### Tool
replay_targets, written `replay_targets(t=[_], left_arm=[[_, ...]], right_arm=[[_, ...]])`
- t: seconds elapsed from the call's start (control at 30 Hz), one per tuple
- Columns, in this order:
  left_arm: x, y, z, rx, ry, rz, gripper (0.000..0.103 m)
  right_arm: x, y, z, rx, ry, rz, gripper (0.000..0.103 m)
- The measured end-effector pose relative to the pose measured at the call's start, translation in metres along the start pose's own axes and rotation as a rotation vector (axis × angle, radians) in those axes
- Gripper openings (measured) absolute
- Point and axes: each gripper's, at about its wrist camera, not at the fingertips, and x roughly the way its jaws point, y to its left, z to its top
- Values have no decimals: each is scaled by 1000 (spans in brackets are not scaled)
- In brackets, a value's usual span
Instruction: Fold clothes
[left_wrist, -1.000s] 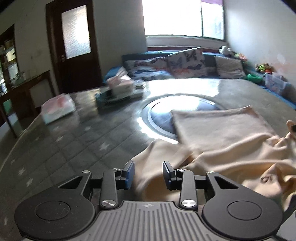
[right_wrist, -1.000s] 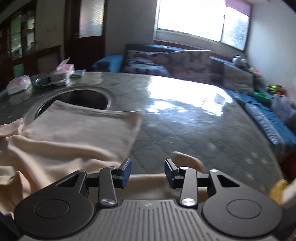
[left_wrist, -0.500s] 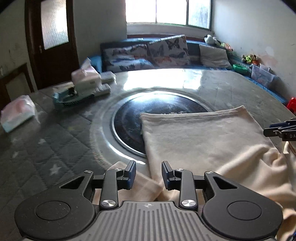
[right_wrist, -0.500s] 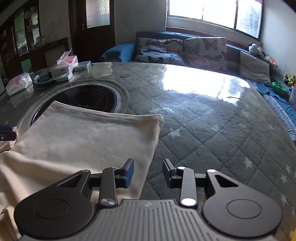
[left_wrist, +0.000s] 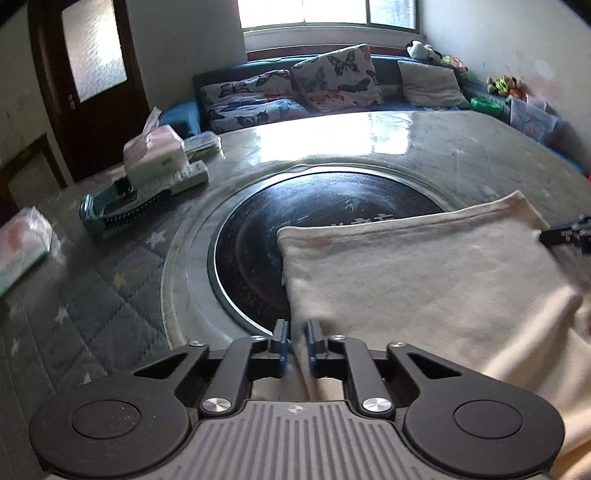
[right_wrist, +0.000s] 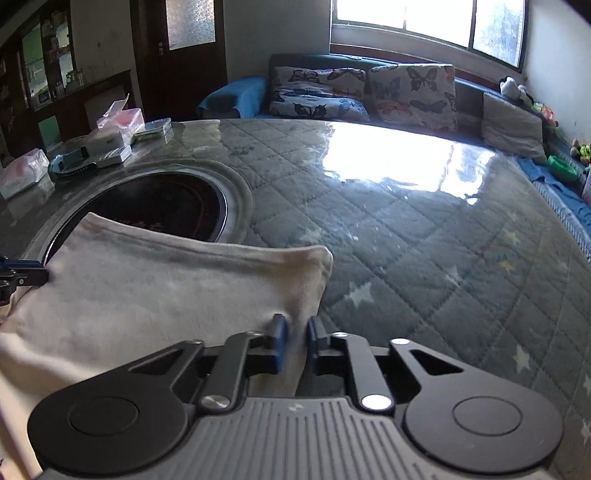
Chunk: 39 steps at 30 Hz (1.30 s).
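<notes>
- Jaws of the left gripper (left_wrist: 295, 334) are nearly together, pinching the cloth's (left_wrist: 424, 280) left edge; cloth spreads ahead and right, over the dark disc (left_wrist: 314, 221).
- Jaws of the right gripper (right_wrist: 294, 332) are closing on the cloth's (right_wrist: 166, 291) right edge; cloth lies ahead-left on the table (right_wrist: 424, 236).

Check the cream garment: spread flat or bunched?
Partly spread: the cream garment lies flat toward its far hem, bunched at the near right.

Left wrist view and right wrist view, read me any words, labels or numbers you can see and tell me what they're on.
Nothing can be read for certain.
Black round cooktop: pale characters by the cream cloth, part covered, too blurred.
Tissue box: small print on its side, too small.
Plastic tissue pack: faint print, blurred.
</notes>
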Motion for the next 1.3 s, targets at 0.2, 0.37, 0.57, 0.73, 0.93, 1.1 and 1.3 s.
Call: replay_targets(t=[0.2, 0.37, 0.57, 0.73, 0.93, 1.1, 1.3], left_arm=[[16, -1, 14, 48, -13, 38, 7], [34, 5, 29, 55, -18, 51, 7], [55, 18, 50, 36, -6, 58, 7], [67, 30, 61, -19, 0, 67, 13], [64, 34, 59, -44, -3, 83, 28], [46, 29, 54, -52, -33, 76, 51], [15, 16, 44, -25, -85, 36, 72]], right_arm=[[20, 6, 20, -20, -2, -14, 6], [39, 9, 37, -29, -1, -28, 6], [61, 8, 57, -28, -4, -37, 8], [78, 7, 73, -23, -14, -49, 8], [71, 9, 75, -56, -7, -30, 17], [36, 24, 60, -111, -22, 37, 31], [-25, 55, 18, -236, -27, 170, 33]])
